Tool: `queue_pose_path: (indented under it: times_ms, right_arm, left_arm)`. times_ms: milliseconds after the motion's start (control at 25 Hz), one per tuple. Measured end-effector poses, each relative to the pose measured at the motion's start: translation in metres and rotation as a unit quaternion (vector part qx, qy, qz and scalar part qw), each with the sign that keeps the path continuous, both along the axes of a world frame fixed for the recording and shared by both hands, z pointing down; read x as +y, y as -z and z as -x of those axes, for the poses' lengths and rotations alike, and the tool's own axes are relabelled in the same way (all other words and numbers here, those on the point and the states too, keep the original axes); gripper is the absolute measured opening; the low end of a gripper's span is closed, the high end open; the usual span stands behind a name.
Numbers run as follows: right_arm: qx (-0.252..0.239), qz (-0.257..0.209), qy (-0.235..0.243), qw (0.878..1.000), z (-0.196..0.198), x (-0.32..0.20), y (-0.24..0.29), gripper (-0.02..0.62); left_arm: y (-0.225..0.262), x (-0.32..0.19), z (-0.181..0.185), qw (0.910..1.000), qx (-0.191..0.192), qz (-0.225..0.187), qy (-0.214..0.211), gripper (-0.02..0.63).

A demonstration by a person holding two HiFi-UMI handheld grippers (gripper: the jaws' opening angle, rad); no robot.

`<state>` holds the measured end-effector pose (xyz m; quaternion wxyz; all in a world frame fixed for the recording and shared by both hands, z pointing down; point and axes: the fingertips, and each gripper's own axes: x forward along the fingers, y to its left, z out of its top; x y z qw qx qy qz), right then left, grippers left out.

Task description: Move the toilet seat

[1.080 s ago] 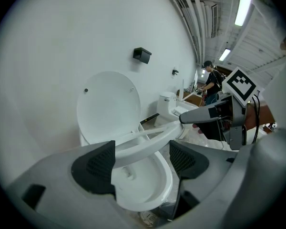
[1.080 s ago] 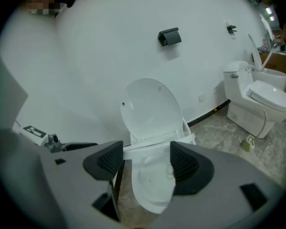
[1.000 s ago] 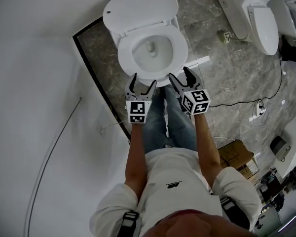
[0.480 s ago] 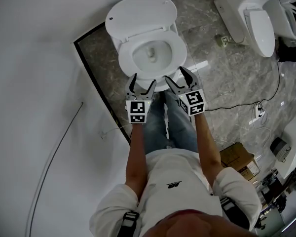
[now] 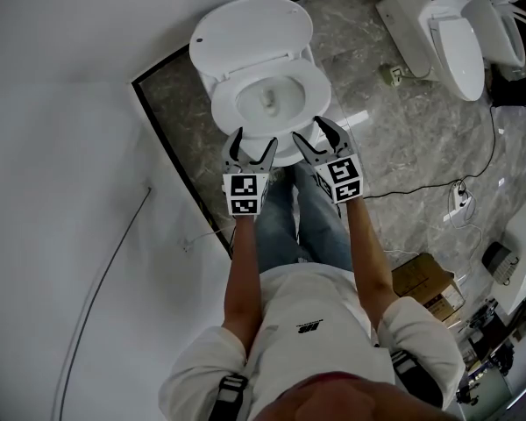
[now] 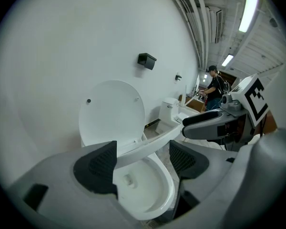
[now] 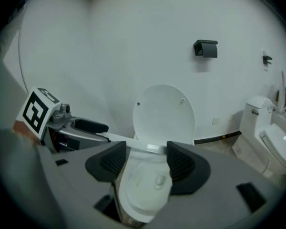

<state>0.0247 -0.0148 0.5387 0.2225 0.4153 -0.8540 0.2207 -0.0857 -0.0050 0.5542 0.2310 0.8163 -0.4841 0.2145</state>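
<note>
I see the toilet at the upper middle of the head view, its lid [image 5: 245, 29] tipped up against the white wall. The toilet seat [image 5: 221, 108] is down over the bowl [image 5: 267, 99], though in both gripper views its front rim shows as a white band raised off the bowl's edge.

The left hand-held gripper [image 5: 252, 147] sits at the front of the bowl with its jaws spread. In its own view, the seat's rim crosses between the two pads and runs up to the right, towards the other tool.

The right hand-held gripper [image 5: 314, 136] is just beside it, to its right in the frame. Its jaws stand wide and have just been closing, with the same rim between them. I think the rim rests against the jaw tips rather than being pinched, but the fisheye views leave that unclear.

A second toilet [image 5: 460, 38] stands at the upper right, on the marbled floor [image 5: 403, 139].
</note>
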Motion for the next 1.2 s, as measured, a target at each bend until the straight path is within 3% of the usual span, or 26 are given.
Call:
queue_pose_path:
  times_ms: [1200]
  right_arm:
    - [-0.016,-0.038,-0.001,0.999,0.010,-0.070,0.036,0.258]
  left_arm:
    - [0.039,-0.069,0.017,0.9989,0.020,-0.019,0.037,0.362]
